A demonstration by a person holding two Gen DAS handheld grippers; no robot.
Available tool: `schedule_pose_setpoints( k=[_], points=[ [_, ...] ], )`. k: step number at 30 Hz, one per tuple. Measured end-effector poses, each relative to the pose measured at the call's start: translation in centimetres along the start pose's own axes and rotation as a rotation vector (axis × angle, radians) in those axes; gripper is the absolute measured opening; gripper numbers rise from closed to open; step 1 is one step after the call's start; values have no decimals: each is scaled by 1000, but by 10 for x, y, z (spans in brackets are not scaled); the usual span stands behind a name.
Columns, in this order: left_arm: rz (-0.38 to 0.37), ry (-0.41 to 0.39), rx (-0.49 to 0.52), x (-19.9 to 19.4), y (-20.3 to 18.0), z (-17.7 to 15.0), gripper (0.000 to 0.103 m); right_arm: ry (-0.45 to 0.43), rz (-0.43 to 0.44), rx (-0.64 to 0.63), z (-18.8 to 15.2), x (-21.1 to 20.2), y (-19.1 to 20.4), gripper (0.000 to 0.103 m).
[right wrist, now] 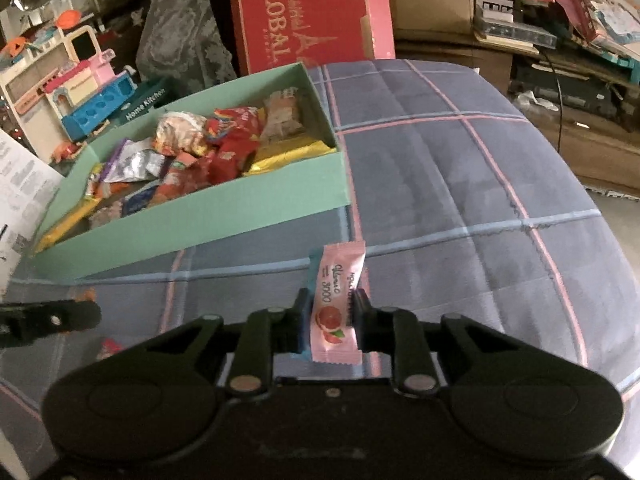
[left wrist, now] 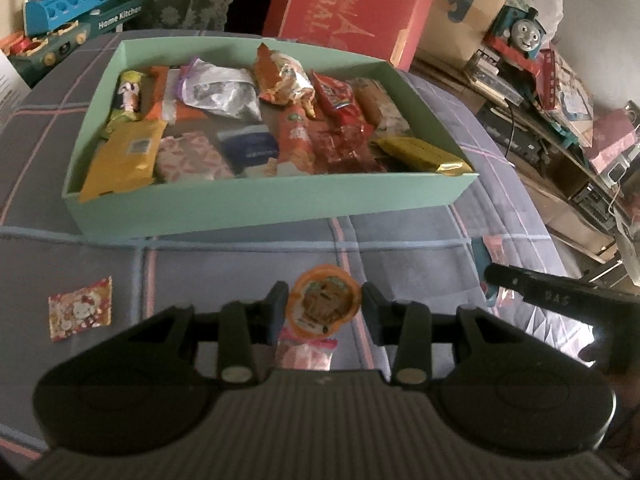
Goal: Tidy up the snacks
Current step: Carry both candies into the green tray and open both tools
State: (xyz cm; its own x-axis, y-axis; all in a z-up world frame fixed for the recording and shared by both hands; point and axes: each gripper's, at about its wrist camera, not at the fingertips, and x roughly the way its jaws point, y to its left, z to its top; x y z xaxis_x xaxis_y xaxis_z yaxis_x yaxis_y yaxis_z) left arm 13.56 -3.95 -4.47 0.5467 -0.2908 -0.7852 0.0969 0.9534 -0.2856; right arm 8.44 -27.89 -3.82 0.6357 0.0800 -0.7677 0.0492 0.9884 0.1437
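Left tongs (left wrist: pixel 324 312): matte black plastic throughout. Two broad rounded housings flanking a ribbed grey centre plate. Two flat link arms above that plate, each pinned by a silver round-head fastener. Blue pad facing on the inner side of each finger (left wrist: pixel 278 300).

Right tongs (right wrist: pixel 332 320): same black build, same twin rounded housings, silver pins on both link arms, one small screw centred below them. Embossed lettering on the finger flank, seen from the left wrist view.

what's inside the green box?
The green box holds a heap of snack packets: yellow pouch, silver bag, red packets. Anything beneath them, and the box floor, is covered.
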Motion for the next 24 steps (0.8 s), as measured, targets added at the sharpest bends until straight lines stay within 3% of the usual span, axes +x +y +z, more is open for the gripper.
schedule_pose_setpoints(
  k=[5, 10, 18, 24],
  points=[
    [-7, -26, -25, -9, 10, 3, 39, -44, 28, -6, 11, -19, 12, 21],
    [23, -92, -22, -19, 20, 26, 39, -91, 82, -13, 39, -28, 27, 21],
    [83, -188, -10, -24, 32, 88, 39, -143, 128, -10, 88, -7, 48, 21],
    [124, -189, -15, -4, 39, 120, 39, -131, 124, -13, 112, 21, 56, 22]
  ],
)
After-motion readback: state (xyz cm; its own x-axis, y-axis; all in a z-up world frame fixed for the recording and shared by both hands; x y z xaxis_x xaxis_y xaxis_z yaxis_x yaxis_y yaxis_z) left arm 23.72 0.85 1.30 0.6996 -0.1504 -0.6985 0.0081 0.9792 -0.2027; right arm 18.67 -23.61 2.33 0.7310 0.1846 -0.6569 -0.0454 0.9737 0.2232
